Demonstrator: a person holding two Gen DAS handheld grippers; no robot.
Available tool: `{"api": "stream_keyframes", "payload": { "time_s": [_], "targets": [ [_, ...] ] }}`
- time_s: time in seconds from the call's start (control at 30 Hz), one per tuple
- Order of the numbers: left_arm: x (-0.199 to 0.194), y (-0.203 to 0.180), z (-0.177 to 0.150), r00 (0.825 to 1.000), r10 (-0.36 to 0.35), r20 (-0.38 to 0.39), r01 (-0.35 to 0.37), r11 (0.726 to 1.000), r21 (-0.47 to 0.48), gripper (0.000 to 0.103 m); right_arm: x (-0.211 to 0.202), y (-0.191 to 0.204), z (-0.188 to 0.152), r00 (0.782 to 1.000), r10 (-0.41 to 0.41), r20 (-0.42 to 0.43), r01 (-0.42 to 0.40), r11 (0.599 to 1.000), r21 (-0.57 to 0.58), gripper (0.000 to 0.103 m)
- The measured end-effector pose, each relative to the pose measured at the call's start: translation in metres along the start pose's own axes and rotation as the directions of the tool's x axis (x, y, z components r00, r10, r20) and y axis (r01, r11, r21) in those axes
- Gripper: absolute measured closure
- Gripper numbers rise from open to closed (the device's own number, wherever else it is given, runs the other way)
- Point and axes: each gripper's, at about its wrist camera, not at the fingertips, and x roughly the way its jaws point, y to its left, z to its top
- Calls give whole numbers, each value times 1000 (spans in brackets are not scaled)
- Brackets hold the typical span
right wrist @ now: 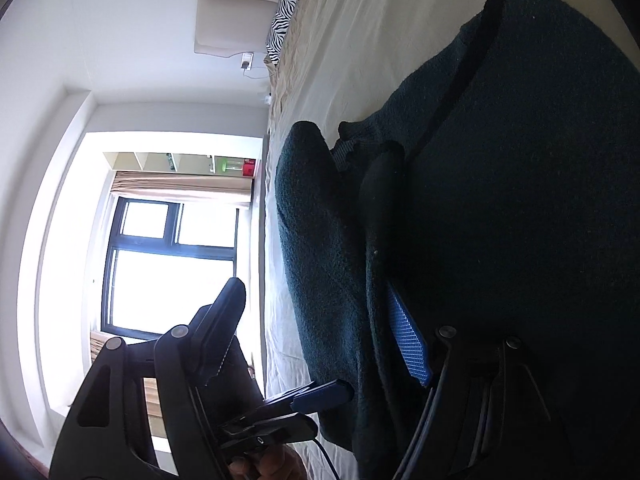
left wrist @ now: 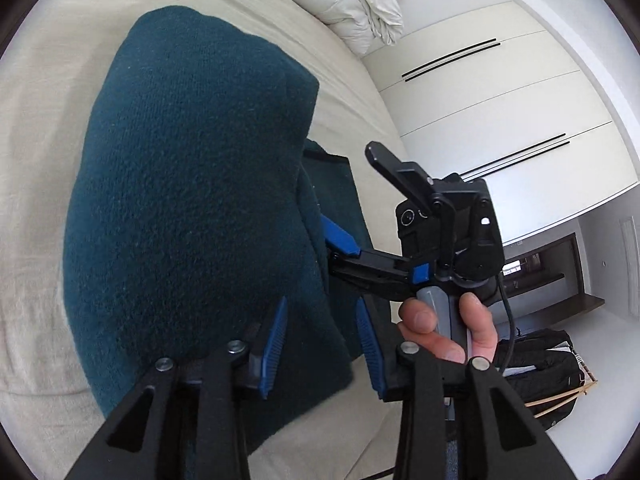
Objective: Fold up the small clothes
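Left hand-held gripper (left wrist: 322, 348): black linkage arms at the bottom of the left wrist frame, blue ribbed pads apart, jaws parted.
Right hand-held gripper (right wrist: 320, 328): jaws spread wide in its own view, one black finger (right wrist: 224, 320) at lower left, one blue pad (right wrist: 408, 340) at lower right.
Right hand (left wrist: 448, 330): bare fingers wrapped round the grey grip, lower right of the left wrist frame.

A bedroom in a home is showing here — a wide bed (left wrist: 48, 128) is lying under a beige sheet, a white duvet (left wrist: 344, 0) is bunching beside tall wardrobe doors (left wrist: 480, 92), and daylight is pouring through a curtained window (right wrist: 172, 264).
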Motion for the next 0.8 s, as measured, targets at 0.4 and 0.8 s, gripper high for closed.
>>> {"api": "stream_keyframes", "payload": {
  "time_s": [0.4, 0.8],
  "targets": [
    [-48, 30, -16, 987, 81, 137, -81, 997, -2, 55, 42, 35, 6, 952, -305, -29, 291, 930, -226, 40],
    [-40, 7, -10, 987, 88, 133, -95, 994, 45, 52, 19, 56, 17, 892, -440, 101, 445, 822, -355, 90]
  ]
}}
